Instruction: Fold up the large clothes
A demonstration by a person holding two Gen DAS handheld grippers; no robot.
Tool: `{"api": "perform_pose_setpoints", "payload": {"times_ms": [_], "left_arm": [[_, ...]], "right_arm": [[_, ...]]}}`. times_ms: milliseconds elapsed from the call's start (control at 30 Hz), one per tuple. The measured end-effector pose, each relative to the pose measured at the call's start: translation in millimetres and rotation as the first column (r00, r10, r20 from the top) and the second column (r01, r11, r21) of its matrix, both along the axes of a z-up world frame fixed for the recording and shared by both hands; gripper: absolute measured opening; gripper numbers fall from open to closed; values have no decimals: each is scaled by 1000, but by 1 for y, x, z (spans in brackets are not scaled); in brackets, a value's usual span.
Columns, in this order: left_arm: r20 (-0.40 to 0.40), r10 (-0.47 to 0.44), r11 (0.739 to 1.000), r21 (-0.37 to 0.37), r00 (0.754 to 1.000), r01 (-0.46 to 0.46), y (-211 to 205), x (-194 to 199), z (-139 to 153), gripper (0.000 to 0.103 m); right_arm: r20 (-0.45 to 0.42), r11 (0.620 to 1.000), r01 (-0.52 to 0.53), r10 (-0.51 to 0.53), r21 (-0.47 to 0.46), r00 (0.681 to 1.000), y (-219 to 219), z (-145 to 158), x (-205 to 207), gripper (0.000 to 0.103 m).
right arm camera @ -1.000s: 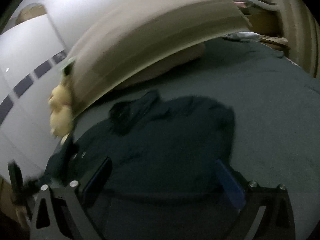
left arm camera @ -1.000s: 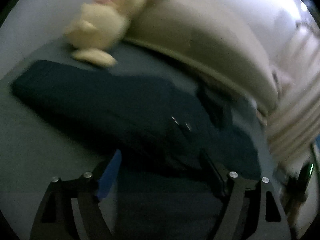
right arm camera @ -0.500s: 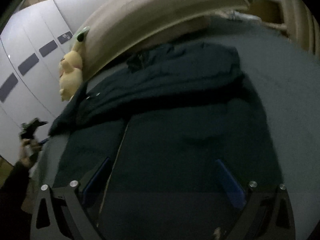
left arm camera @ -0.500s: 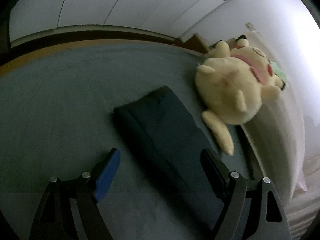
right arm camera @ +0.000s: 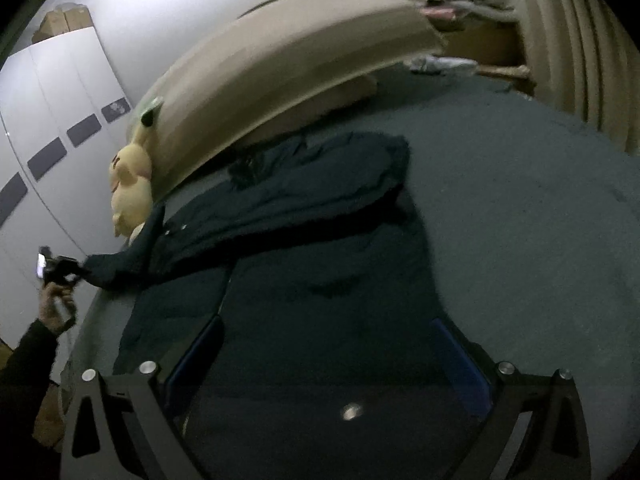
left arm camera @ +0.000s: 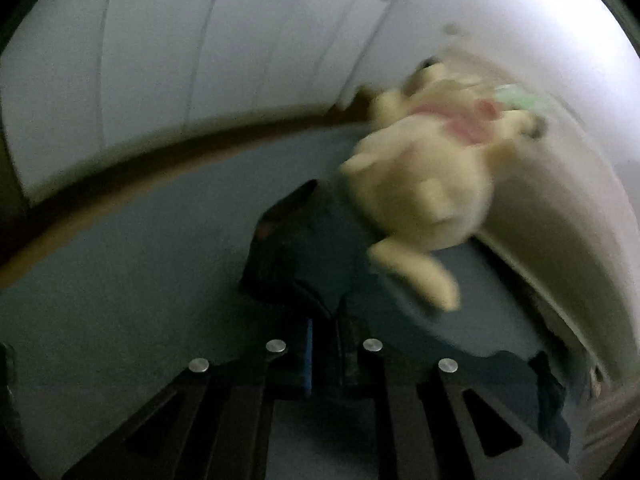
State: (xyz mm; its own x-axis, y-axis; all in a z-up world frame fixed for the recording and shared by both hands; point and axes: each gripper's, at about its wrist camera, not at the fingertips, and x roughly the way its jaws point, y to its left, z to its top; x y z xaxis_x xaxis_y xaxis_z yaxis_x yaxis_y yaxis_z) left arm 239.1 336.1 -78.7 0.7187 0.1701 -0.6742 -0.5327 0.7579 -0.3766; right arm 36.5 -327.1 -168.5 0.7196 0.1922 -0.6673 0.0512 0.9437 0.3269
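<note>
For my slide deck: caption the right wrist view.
Right gripper open over a dark jacket on the bed, left gripper pinching its sleeve end beside a yellow plush toy.

A yellow plush toy lies on the grey-blue bed cover, against a long beige headboard cushion. White wardrobe doors stand behind, with cardboard boxes on top and a beige curtain at the far right.

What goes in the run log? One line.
left hand-held gripper: shut on jacket sleeve | right hand-held gripper: open over jacket
</note>
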Motion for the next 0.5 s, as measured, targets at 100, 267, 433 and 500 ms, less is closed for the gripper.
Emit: {"api": "perform_pose_setpoints", "payload": {"times_ms": [100, 267, 433, 500], "left_arm": [[106, -94, 988, 133, 990, 79, -47, -7, 57, 8], [244, -313, 935, 247, 918, 253, -146, -18, 130, 8], [276, -493, 864, 266, 825, 427, -246, -10, 150, 8], [264, -550, 832, 262, 793, 489, -287, -5, 145, 8]], "right_arm": [[36, 1000, 25, -26, 8, 999, -11, 9, -3, 103], [50, 998, 57, -59, 35, 997, -21, 12, -4, 103], [55, 995, 86, -89, 58, 994, -34, 9, -11, 103], [57, 992, 102, -106, 68, 993, -41, 8, -14, 103]]}}
